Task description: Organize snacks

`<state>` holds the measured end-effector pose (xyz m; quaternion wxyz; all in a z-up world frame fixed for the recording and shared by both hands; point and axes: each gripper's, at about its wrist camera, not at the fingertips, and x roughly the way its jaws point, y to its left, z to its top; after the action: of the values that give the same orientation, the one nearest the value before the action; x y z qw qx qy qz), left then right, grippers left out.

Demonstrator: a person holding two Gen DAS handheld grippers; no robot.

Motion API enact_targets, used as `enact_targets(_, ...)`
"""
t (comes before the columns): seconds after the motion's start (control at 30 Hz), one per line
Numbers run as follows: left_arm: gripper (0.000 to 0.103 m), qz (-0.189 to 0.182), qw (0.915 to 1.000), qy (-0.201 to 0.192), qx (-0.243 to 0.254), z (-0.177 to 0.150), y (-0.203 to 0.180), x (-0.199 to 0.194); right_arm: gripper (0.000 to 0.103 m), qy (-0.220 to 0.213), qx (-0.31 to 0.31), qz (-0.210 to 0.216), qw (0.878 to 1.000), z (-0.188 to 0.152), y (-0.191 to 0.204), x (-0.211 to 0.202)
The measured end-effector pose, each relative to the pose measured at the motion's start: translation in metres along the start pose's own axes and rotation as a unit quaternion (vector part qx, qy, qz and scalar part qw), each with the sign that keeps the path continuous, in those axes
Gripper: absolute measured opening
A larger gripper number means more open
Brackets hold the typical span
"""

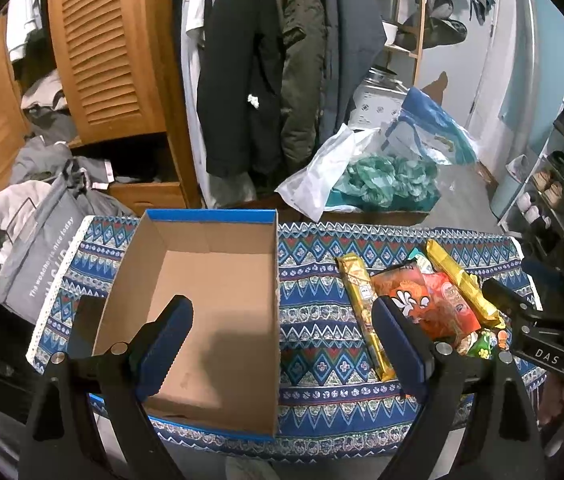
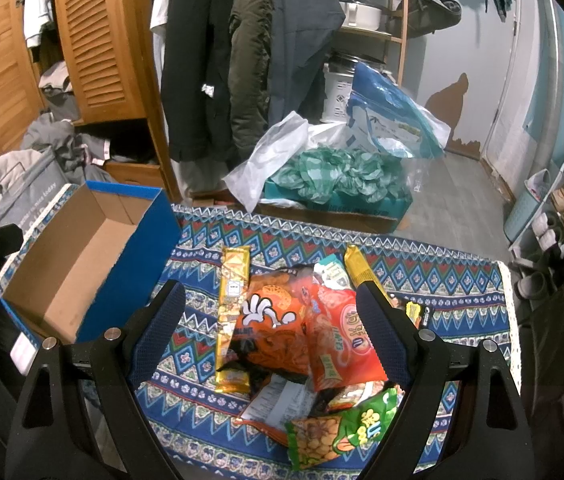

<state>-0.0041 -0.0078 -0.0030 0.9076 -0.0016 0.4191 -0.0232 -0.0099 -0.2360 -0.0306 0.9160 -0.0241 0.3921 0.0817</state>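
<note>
Snacks (image 2: 302, 328) are all heaped in one overlapping pile on the patterned cloth (image 2: 462, 280), well to the right of the empty cardboard box (image 1: 210, 300), so nothing is sorted yet by the look of it.

Biggest risk I'd guess: you go for the orange bag (image 2: 274, 320) in the middle and drag its neighbours along, since the red packet (image 2: 342, 340) overlaps it and the gold bar (image 2: 234, 308) lies right against its left edge. Crinkly film is slippery too, so a shallow pinch could let a packet slide out halfway to the box. The green peanut bag (image 2: 334, 432) sits close to the near edge of the cloth (a nudge might push it off).

Your right gripper (image 2: 270, 332) hovers above the pile, tilted down at it, fingers spread wide on either side of the orange bag and gripping nothing. Your left gripper (image 1: 282, 340) is equally wide and empty, hanging over the box's right wall with one finger above the box floor and the other near the gold bar
</note>
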Motion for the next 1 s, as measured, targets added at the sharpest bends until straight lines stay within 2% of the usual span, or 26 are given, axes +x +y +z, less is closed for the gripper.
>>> enact_targets(1.0,0.092,-0.007,0.9999,0.007,0.003,-0.001,-0.007,0.001,0.086,0.006,0.002,-0.003,1.0,-0.007,-0.013,0.002)
